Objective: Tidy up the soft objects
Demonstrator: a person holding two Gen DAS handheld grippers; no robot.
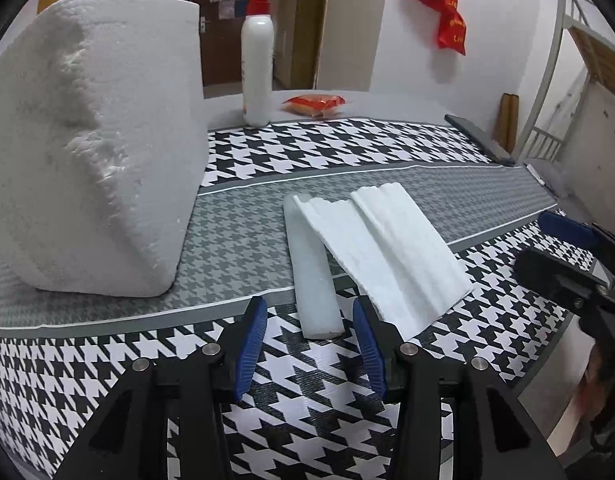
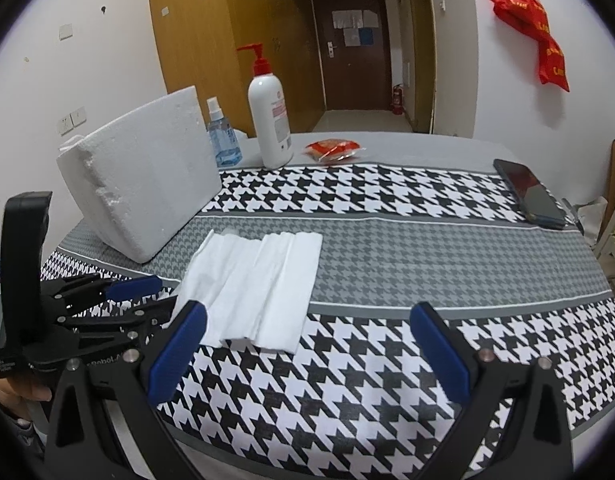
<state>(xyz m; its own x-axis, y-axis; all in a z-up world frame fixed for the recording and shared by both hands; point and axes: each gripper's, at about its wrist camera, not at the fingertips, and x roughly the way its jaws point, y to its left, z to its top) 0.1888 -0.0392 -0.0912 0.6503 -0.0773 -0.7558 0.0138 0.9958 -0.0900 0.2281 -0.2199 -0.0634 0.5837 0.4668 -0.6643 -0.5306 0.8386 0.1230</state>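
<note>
1. Biggest thing is the big white styrofoam block (image 1: 95, 140). It stands tilted on the grey houndstooth band of the table (image 2: 427, 252), back left. I'd guess it's super light but crumbly, since the edge already looks chipped. Grab it across the thin faces and go gentle. Its long side runs away towards the white pump bottle with the red top (image 2: 269, 120).

2. Next, the white ribbed foam sheet (image 1: 387, 252), lying flat mid-table and straddling the grey band and the black-and-white check. Looks floppy and light, so pinch a near corner or edge. Its long axis runs from near edge to far edge, angled a bit.

3. Smallest is the narrow pale foam strip (image 1: 313, 272), tucked just beside or partly under the sheet's left side. Its near end points right at the left gripper (image 1: 309, 344), so that end is the easy grab.

4. Left gripper's jaws are spread with nothing in them. Right gripper (image 2: 307, 344) has its jaws wide apart too, also holding nothing.
</note>
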